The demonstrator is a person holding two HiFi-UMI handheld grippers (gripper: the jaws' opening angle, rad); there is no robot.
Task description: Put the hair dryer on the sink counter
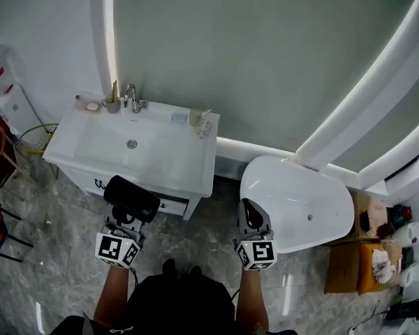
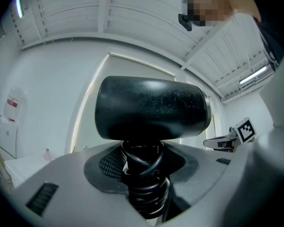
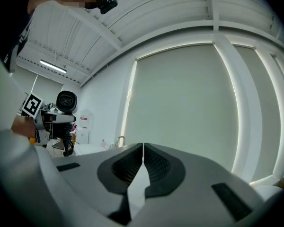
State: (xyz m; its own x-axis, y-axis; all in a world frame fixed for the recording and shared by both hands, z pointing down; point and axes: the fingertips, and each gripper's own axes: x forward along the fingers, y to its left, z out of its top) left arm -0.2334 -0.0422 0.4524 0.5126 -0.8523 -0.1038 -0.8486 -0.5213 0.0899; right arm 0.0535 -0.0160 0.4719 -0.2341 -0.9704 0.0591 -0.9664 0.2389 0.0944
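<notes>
A black hair dryer (image 1: 131, 198) is held by its handle, with the cord coiled round it, in my left gripper (image 1: 123, 220). Its barrel (image 2: 151, 108) lies crosswise above the jaws. In the head view it hangs just in front of the white sink counter (image 1: 188, 160), near the cabinet's front edge. My right gripper (image 1: 252, 220) is shut with nothing in it; its pads (image 3: 154, 163) meet at the tips. It hovers by the near end of the white bathtub (image 1: 272, 180). The right gripper view also shows the hair dryer (image 3: 66, 101) at far left.
On the counter's back edge stand a faucet (image 1: 132, 98), a soap dish (image 1: 92, 106), a cup with brushes (image 1: 112, 103) and small items (image 1: 200, 121) at the right. The basin (image 1: 131, 144) takes up the counter's middle. A chair (image 1: 0, 152) is left, boxes (image 1: 366, 257) at right.
</notes>
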